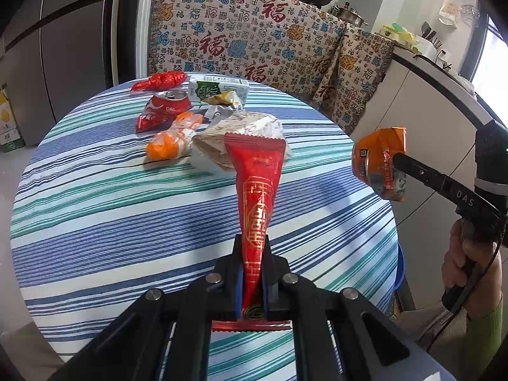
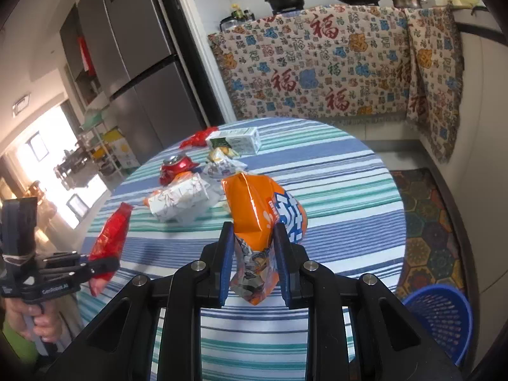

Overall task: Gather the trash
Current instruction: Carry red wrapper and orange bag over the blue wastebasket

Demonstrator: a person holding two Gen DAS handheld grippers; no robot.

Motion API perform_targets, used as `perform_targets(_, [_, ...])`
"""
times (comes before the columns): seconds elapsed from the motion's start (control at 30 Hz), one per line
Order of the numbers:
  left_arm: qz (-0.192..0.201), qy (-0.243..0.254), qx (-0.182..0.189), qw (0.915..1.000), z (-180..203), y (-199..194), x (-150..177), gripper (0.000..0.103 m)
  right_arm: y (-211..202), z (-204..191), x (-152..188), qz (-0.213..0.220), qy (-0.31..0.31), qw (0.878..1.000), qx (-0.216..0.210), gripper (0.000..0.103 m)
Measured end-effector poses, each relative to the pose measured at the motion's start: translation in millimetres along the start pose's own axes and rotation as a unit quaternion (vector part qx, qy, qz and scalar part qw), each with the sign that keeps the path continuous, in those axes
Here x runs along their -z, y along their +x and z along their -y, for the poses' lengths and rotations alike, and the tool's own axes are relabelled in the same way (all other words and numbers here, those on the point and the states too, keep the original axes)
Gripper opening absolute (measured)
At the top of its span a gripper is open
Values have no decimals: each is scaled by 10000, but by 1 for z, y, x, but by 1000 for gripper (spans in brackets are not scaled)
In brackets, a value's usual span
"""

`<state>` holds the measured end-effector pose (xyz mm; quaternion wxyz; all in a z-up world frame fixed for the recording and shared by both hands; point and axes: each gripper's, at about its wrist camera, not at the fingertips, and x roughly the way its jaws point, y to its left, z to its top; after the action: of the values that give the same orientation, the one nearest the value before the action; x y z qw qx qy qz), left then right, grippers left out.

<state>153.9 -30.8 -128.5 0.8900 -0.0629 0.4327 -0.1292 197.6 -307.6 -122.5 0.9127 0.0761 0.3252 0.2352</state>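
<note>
My left gripper (image 1: 252, 247) is shut on a long red snack wrapper (image 1: 257, 190) and holds it above the striped round table (image 1: 95, 209). My right gripper (image 2: 252, 231) is shut on an orange crumpled snack bag (image 2: 257, 206), held over the table's right side; it also shows in the left wrist view (image 1: 381, 162). A pile of trash lies at the table's far side: a crushed red can (image 1: 170, 101), a green-white carton (image 1: 219, 87), a red wrapper (image 1: 160, 81), an orange-white wrapper (image 1: 173, 139) and a crumpled paper bag (image 1: 235, 139).
A blue mesh basket (image 2: 441, 320) stands on the floor at the table's right. A patterned cloth (image 1: 247, 38) covers the counter behind, with pans on top. A grey fridge (image 2: 139, 63) stands at the back left.
</note>
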Motion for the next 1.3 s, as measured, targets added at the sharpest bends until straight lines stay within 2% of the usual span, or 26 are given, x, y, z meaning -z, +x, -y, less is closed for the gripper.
perform_targets(0.2, [-78,158,240,9996,35,11,-6,7,-16,9,0,150,175,9997,-79,24])
perform_targets(0.4, [-199,341,597,9974,81,33,-28,7,-43,32,-4,346,447,9984,44,24])
perform_targets(0.53, [-267,671,869,9936,129,48,-42,7,-77,59,-2,520,660,9960,292,24])
perform_targets(0.67, [-420,1017,1152,9872,184,74,-48,7,-109,97,8,500,906,9917,763,24])
perform_targets(0.83, [-776,1458,1430,9758,253,115,-42,7,-132,162,32,206,1530,9798,1272,25])
perform_targets(1.0, [-1185,1721,1541,9657,305,160,-28,7,-129,232,53,-188,2307,9625,1415,25])
perform_targets(1.13, [-1465,1864,1594,9583,331,194,-12,7,-124,268,72,-351,2593,9521,1581,25])
perform_targets(1.3, [-1695,1962,1608,9523,352,231,4,8,-125,295,89,-436,2922,9420,1594,26])
